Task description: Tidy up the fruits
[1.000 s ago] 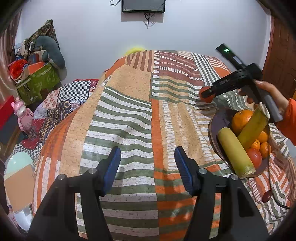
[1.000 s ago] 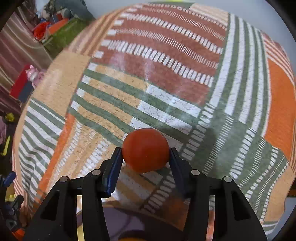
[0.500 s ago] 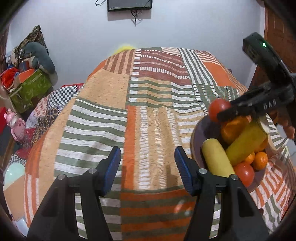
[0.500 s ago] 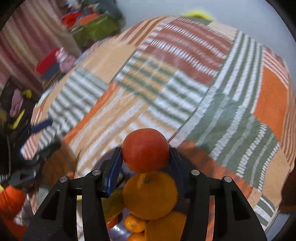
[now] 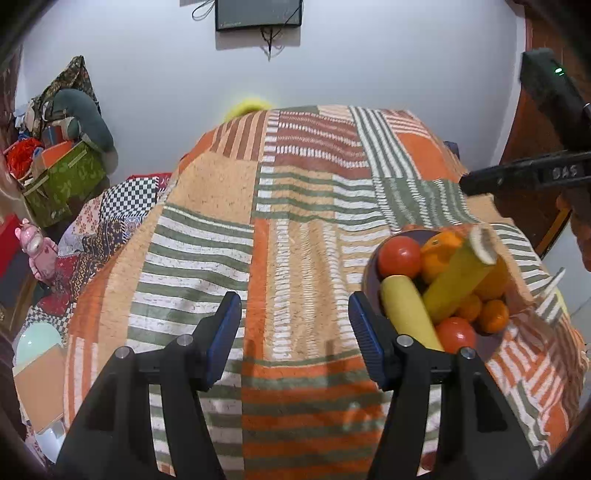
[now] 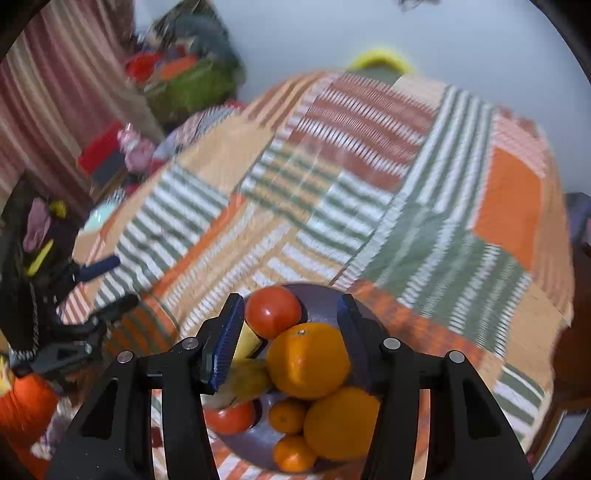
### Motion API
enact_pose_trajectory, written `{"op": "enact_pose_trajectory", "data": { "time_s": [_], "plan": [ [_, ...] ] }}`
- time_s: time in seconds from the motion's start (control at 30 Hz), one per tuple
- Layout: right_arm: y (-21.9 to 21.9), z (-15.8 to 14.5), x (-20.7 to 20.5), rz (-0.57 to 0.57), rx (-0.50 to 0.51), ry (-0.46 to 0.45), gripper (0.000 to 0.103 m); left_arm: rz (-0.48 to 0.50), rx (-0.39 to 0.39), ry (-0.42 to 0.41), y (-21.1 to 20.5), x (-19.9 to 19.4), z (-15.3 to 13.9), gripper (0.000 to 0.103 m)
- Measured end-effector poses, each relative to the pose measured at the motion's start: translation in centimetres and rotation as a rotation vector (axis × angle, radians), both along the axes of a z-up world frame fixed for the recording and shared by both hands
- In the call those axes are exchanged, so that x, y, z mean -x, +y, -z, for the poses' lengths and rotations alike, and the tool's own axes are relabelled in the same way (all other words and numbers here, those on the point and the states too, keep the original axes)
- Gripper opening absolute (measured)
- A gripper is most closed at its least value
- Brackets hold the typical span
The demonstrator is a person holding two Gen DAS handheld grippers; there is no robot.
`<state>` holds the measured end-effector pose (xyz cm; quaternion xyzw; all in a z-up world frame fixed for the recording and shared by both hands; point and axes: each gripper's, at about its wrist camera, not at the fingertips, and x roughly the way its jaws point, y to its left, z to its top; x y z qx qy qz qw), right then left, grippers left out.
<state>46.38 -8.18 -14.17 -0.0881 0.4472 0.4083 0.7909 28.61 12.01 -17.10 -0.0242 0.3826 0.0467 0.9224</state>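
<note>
Beyond both grippers a patchwork bedspread (image 5: 295, 221) of orange, green and white stripes covers a bed and runs up to a pale wall, where a dark screen (image 5: 258, 14) hangs; far off to the left of the left gripper (image 5: 295, 325) sit a green box (image 5: 62, 181) heaped with clutter and a pink toy (image 5: 35, 247); nothing lies between that gripper's fingers, only bare bedspread below them. Its jaws stand partly spread and empty. Just to its right sits a dark bowl (image 5: 369, 284) filled with fruit. The right gripper (image 6: 291, 325) hangs over this bowl (image 6: 317, 295), jaws partly spread and clear of the fruit beneath; its pads press on nothing. Below and between its fingers lies a red tomato (image 6: 273, 312) at the bowl's far side, touching a large orange (image 6: 308, 360); nearer the camera sit a second large orange (image 6: 341, 422), two small ones, another tomato (image 6: 229, 417) and yellow bananas (image 5: 406, 310) leaning across the pile; the picture here is blurred.
</note>
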Motion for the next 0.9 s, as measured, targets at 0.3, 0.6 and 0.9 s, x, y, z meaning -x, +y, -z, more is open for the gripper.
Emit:
{"op": "enact_pose_trajectory", "data": {
  "time_s": [0.3,0.6,0.9],
  "plan": [
    [-4.9,-5.0,8.5,0.177,-0.075,-0.238,0.063,0.035,-0.004,-0.044,-2.6,4.0,-3.7,0.061],
    [-6.6,-2.0,15.4,0.215,-0.059,-0.260,0.063,0.055,0.053,0.000,-4.3,7.2,-3.0,0.062],
    [-6.5,4.0,18.7,0.214,-0.033,-0.167,0.063,0.111,0.125,0.116,-6.4,8.5,1.6,0.062]
  ]
}}
